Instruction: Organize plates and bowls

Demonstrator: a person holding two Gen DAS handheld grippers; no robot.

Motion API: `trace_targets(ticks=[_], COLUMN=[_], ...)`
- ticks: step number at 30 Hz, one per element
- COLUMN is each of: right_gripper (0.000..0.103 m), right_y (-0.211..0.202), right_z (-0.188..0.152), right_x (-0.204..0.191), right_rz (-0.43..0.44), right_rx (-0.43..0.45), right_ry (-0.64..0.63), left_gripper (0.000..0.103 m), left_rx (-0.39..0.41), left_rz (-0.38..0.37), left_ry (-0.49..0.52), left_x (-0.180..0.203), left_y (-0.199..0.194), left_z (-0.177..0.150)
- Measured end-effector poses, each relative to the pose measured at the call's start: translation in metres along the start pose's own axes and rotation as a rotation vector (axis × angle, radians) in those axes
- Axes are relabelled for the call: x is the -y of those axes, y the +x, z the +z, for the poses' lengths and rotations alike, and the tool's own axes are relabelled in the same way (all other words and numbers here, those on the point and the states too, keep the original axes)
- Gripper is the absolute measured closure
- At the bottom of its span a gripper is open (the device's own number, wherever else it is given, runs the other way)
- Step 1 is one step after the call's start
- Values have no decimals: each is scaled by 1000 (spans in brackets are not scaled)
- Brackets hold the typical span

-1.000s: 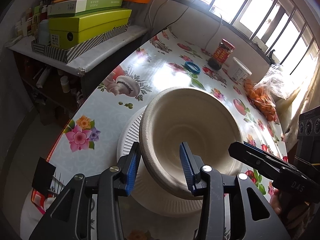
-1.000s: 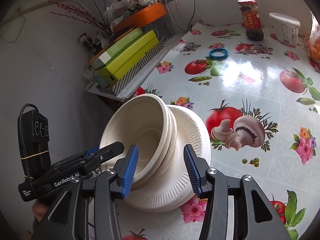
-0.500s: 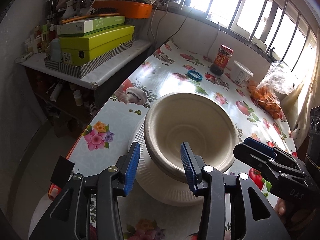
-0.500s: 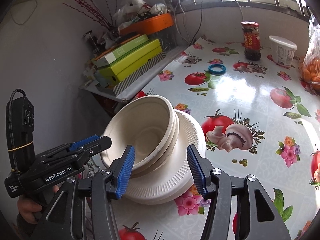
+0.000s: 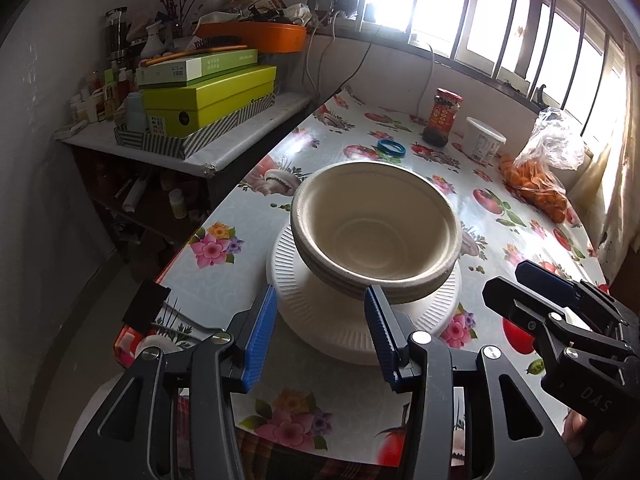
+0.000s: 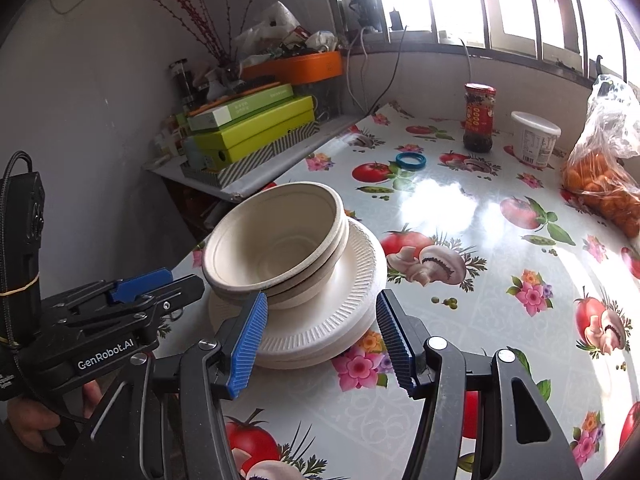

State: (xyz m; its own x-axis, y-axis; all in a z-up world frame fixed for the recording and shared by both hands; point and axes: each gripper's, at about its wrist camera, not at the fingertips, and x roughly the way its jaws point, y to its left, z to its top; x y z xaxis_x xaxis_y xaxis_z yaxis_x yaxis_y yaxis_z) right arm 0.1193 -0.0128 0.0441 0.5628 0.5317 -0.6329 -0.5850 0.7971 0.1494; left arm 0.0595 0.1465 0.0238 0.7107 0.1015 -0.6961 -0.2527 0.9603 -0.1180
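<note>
Sunlight from barred windows falls across a table covered in a glossy oilcloth (image 5: 256, 272) printed with tomatoes, mushrooms and flowers. Just ahead of both hand-held grippers, near the table's front edge, sits the task's pile: a nest of pale paper bowls (image 5: 374, 226) stacked inside one another, resting on a stack of ribbed white paper plates (image 5: 308, 308).

The left gripper (image 5: 318, 334) hovers just short of the pile with its blue-padded jaws spread apart, holding nothing. The right gripper (image 6: 320, 338) sits beside it to the right, likewise spread wide and empty, its jaws framing the near rim of the plates without touching them.

Farther ahead, well apart from the pile, stand a red-labelled sauce jar (image 6: 479, 122), a white lidded tub (image 6: 535, 138), a blue ring (image 6: 411, 161) and, off to the right, a clear bag of small oranges (image 6: 600, 184). To the left, a side shelf carries lime-green boxes (image 5: 208, 104).

The bowls appear to lean toward the left rather than sitting level on the plates. A judgement on risk: the pile is light and sits close to the table edge on a slick cloth, so a nudge from either jaw could slide it or tip the leaning bowls off toward the floor on the left. Pinching a thin paper rim hard could also crease it.
</note>
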Motion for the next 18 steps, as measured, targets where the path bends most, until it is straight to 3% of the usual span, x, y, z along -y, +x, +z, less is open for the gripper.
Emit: trace_targets(ticks=[18], right_gripper=[43], right_y=[-15], right_z=[-43], right_x=[-6], right_rz=[-78], right_rx=[11], right_ry=[8], left_gripper=[56], left_rx=[-3], left_rz=[34], left_ry=[58], left_x=[22], left_y=[-7], left_z=[-47])
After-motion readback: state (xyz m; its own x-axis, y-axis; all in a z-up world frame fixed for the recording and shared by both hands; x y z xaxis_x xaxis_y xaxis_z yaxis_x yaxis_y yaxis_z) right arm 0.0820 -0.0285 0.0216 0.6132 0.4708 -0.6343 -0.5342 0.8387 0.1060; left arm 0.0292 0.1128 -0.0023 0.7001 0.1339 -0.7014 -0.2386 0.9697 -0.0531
